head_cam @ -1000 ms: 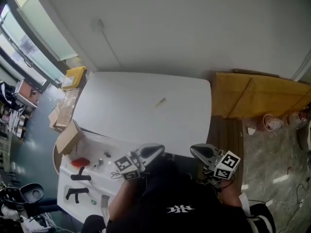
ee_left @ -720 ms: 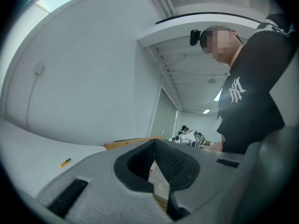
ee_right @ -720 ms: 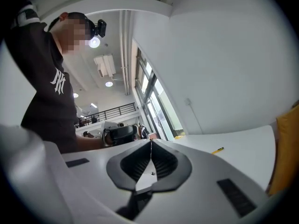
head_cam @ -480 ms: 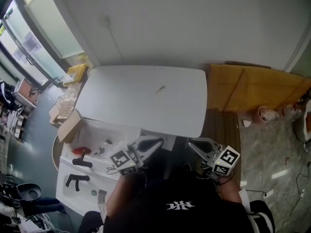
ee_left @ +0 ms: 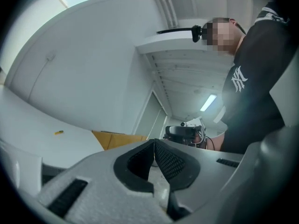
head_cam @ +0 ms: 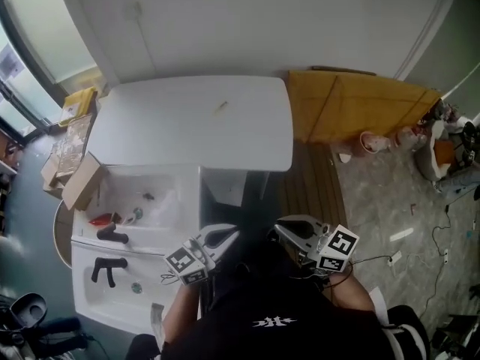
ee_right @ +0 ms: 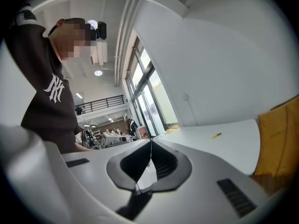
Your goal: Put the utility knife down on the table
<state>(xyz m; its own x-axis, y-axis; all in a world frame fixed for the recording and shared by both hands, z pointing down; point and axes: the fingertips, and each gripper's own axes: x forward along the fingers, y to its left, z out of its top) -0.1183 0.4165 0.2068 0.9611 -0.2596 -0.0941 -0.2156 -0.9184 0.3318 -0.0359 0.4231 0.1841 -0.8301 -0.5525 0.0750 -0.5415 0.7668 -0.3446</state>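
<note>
The utility knife [head_cam: 220, 107] is a small yellow sliver lying on the white table [head_cam: 187, 137], toward its far side. It also shows as a tiny yellow mark in the left gripper view [ee_left: 58, 132] and the right gripper view [ee_right: 217, 136]. My left gripper [head_cam: 229, 233] and right gripper [head_cam: 281, 229] are held close to the person's body, well short of the table's near edge. In both gripper views the jaws meet at the tips, left gripper [ee_left: 154, 141] and right gripper [ee_right: 150, 141], with nothing between them.
A white cart [head_cam: 176, 201] with black tools [head_cam: 111, 235] and a red item [head_cam: 103, 219] stands left of me. Large brown cardboard sheets [head_cam: 352, 107] lean right of the table. Cardboard boxes [head_cam: 75, 182] sit on the floor at left, pots [head_cam: 370, 141] at right.
The table with the knife on it has moved farther from both grippers and up in the head view, as the person steps back. Both grippers stay shut near the body.
</note>
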